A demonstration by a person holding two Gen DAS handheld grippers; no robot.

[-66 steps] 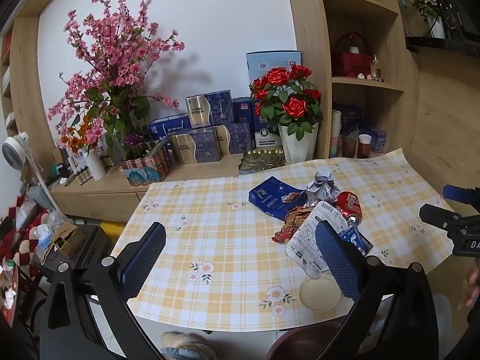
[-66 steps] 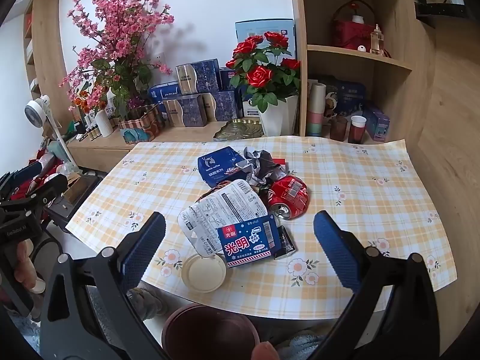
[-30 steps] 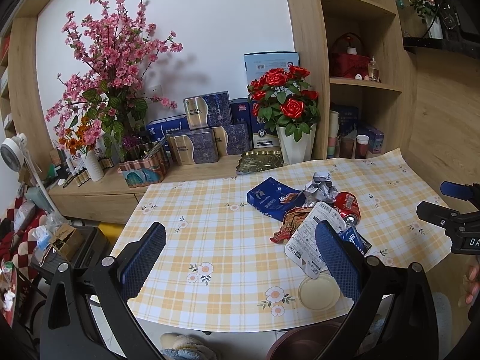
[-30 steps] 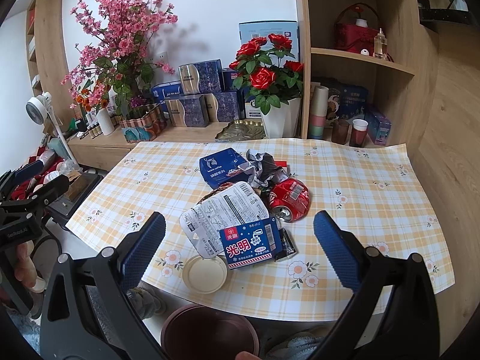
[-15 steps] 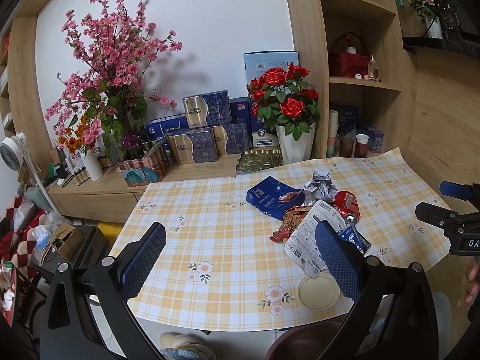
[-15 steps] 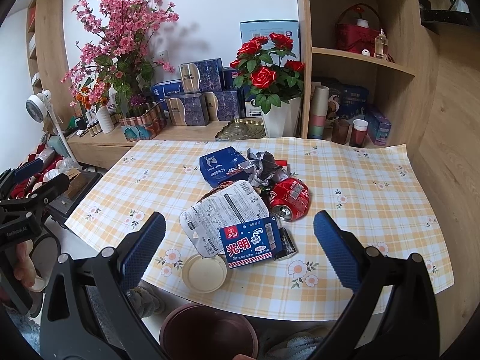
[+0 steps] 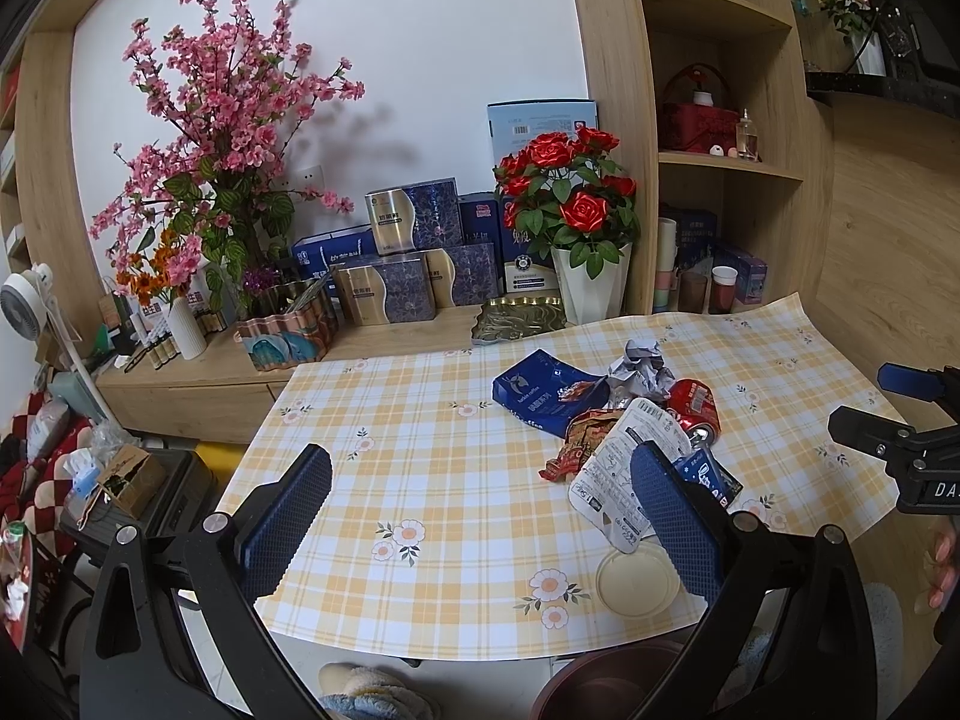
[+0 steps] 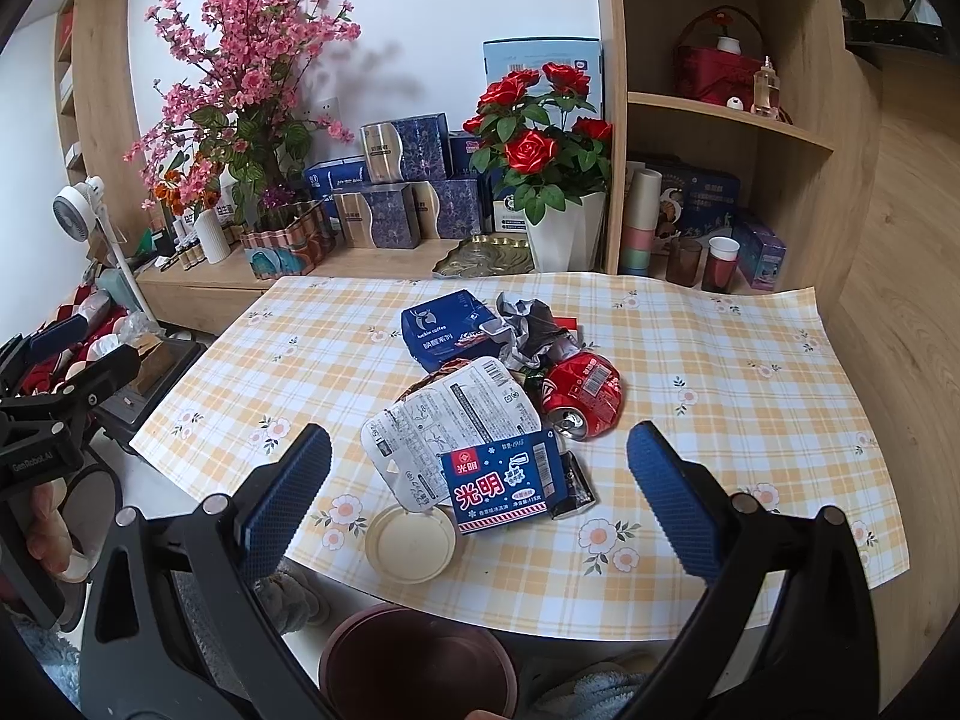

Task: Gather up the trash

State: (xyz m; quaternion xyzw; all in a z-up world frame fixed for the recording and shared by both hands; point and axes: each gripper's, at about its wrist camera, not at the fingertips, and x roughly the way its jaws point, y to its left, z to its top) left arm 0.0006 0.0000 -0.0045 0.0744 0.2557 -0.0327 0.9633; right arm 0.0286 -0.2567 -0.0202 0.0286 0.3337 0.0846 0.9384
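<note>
Left gripper [image 7: 480, 501]: It is hanging over the near edge of the table with its two blue fingers spread wide. It is holding nothing.
Right gripper [image 8: 479, 474]: It is hanging over the near side of the table, pointing at the trash pile. Its fingers are spread wide too, and nothing is sitting between them.
Table [image 8: 750, 348]: It is wearing a yellow checked cloth with little flowers on it.
Trash pile: All the trash is lying together near the middle of the table, toward the near edge.
Blue ice cream box [image 8: 501, 489]: It is lying flat at the front of the pile, partly on top of the white tray lid.
White tray lid [image 8: 447, 414]: It is lying printed side up, just behind the blue ice cream box.
Round cream lid [image 8: 411, 542]: It is sitting near the table edge, touching the front of the pile.
Red can [image 8: 582, 397]: It is squashed and lying on its side, right of the white tray lid.
Crumpled foil [image 8: 534, 330]: It is sitting behind the red can.
Blue coffee bag [image 8: 447, 330]: It is lying at the back of the pile, left of the crumpled foil.
Brown bin [image 8: 417, 663]: It is standing on the floor below the near table edge, under the round cream lid.
Red roses [image 8: 540, 150]: They are standing in a white pot behind the table.
</note>
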